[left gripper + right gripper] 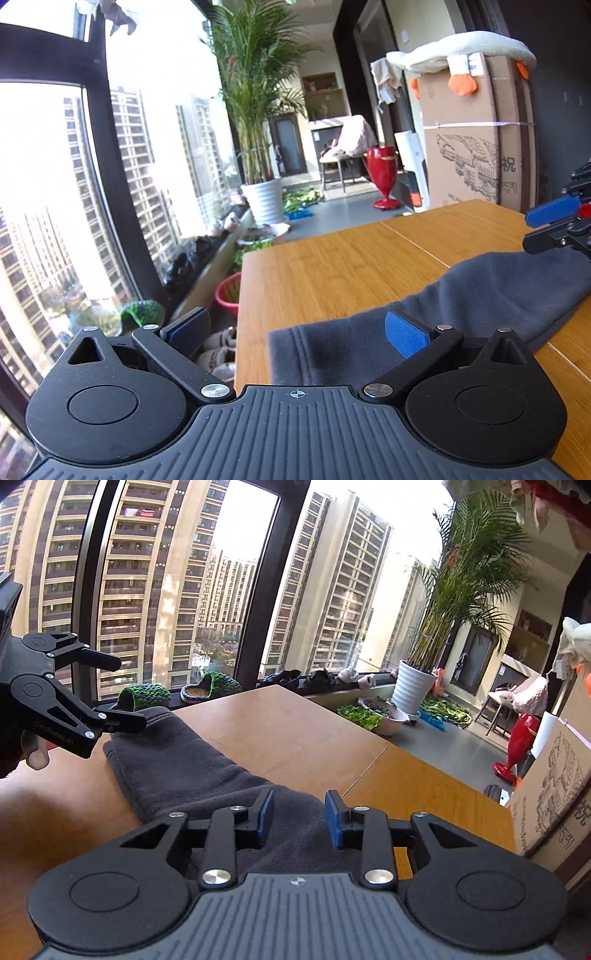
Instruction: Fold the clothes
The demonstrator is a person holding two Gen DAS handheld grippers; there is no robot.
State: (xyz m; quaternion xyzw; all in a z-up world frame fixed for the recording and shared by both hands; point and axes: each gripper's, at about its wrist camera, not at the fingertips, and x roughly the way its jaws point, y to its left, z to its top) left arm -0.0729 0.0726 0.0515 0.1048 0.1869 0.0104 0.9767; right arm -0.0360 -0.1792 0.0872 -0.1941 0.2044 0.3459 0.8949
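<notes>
A: What's biggest?

B: The window (177,590), towers behind it. Then the wooden table (332,266), a cardboard box (476,147) past its far corner, and a palm (255,92) in a white pot (264,201).

A: And the clothes?

B: One grey garment (184,771) lies on the table, stretched between the two grippers.

A: The grippers?

B: The left gripper (295,328) stands with its jaws wide apart at the garment's hem, nothing pinched; one pad hangs off the table edge. The right gripper (299,819) has its jaws partly closed, a gap between them, the cloth lying under them. I cannot tell whether the pads press it.

A: Smaller things?

B: A red vase (384,177), knitted slippers (144,698) on the sill.
</notes>
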